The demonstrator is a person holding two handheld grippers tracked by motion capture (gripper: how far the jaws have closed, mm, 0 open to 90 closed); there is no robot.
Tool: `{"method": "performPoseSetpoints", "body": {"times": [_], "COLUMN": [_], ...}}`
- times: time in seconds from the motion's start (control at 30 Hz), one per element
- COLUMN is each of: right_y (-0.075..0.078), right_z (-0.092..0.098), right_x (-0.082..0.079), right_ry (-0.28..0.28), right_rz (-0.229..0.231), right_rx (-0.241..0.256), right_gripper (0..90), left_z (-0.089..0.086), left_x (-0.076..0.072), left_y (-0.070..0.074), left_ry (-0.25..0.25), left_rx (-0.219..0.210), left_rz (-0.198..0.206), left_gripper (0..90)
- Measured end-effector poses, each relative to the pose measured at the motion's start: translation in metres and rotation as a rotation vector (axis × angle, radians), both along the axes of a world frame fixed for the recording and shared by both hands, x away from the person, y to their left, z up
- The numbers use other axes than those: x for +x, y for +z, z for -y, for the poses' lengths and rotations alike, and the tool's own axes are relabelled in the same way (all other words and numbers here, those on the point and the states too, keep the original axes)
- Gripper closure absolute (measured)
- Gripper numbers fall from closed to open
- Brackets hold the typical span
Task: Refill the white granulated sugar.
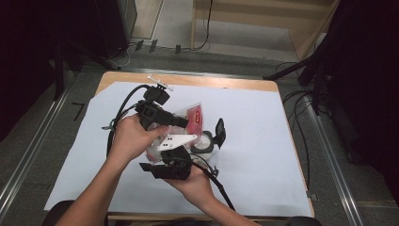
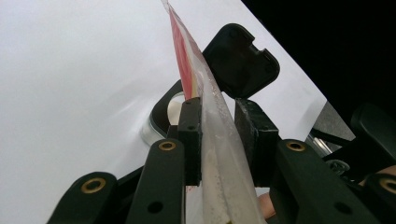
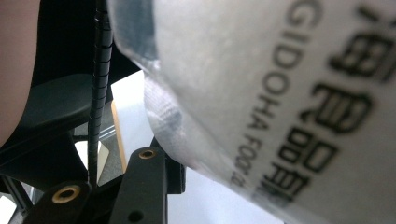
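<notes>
A: Straight to the left gripper (image 2: pixel 217 135). The bag (image 2: pixel 211 121) runs right up between its jaws, edge-on, and both pads press on the plastic. Clamped on the bag, no question.

B: From above, that left gripper (image 1: pixel 181 123) sits at the bag's (image 1: pixel 190 117) near-left edge, over the middle of the white sheet (image 1: pixel 254 141). The bag is lifted off the sheet, held between the two tools.

A: And the right gripper (image 1: pixel 162 160)?

B: Lower down, under the bag's bottom end, palm up. In its own view one jaw rises at the lower left and the bag (image 3: pixel 280 93) hangs right against the lens, covering the rest. I cannot tell whether it is gripping.

A: Describe the bag for us.

B: Clear, frosted plastic with a crimped seam along the edge, a red patch near the top, dark lettering printed on one face. Pale contents inside, hard to make out.

A: What is just behind it?

B: A round tin (image 1: pixel 203 142) with its black flip lid (image 1: pixel 219 132) standing open, on the sheet just right of the bag. The left gripper view catches that lid (image 2: pixel 243 60) beyond the jaws too.
</notes>
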State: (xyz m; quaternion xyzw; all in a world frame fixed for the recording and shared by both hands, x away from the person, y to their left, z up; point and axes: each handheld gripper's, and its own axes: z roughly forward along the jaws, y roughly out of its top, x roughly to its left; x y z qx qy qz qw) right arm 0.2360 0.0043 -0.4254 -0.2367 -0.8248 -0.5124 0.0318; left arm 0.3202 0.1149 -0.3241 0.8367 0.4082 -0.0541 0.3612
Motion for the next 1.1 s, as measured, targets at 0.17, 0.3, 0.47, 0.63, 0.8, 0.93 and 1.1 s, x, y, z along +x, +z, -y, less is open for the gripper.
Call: {"method": "performPoseSetpoints", "body": {"times": [0.17, 0.3, 0.47, 0.63, 0.8, 0.93, 1.1], "right_y": [0.0001, 0.0008, 0.0010, 0.0013, 0.0013, 0.0013, 0.0014], "right_z": [0.0000, 0.0002, -0.0001, 0.0002, 0.0002, 0.0001, 0.0002], "right_x": [0.0002, 0.0004, 0.0002, 0.0007, 0.0003, 0.0003, 0.0004], "right_ry": [0.000, -0.003, -0.004, -0.010, -0.015, -0.014, -0.013], "right_rz": [0.000, 0.003, 0.000, -0.005, -0.013, -0.015, -0.013], "right_rx": [0.001, -0.002, 0.000, -0.001, 0.000, 0.001, 0.002], "right_gripper": [64.0, 64.0, 64.0, 64.1, 64.1, 64.0, 63.9], "left_z": [0.0001, 0.0002, 0.0003, 0.0008, 0.0021, 0.0022, 0.0034], "left_x": [0.0000, 0.0000, 0.0002, 0.0000, 0.0001, 0.0008, 0.0009], "left_y": [0.0001, 0.0005, 0.0004, 0.0007, 0.0005, 0.0006, 0.0016], "left_ry": [0.002, 0.009, 0.009, 0.007, 0.005, 0.004, -0.014], "left_rx": [-0.002, -0.011, -0.011, -0.010, -0.008, -0.004, 0.010], "left_rz": [-0.001, 0.004, -0.002, 0.004, 0.005, 0.003, 0.013], "left_gripper": [73.3, 73.2, 73.2, 72.8, 72.6, 72.8, 73.0]}}
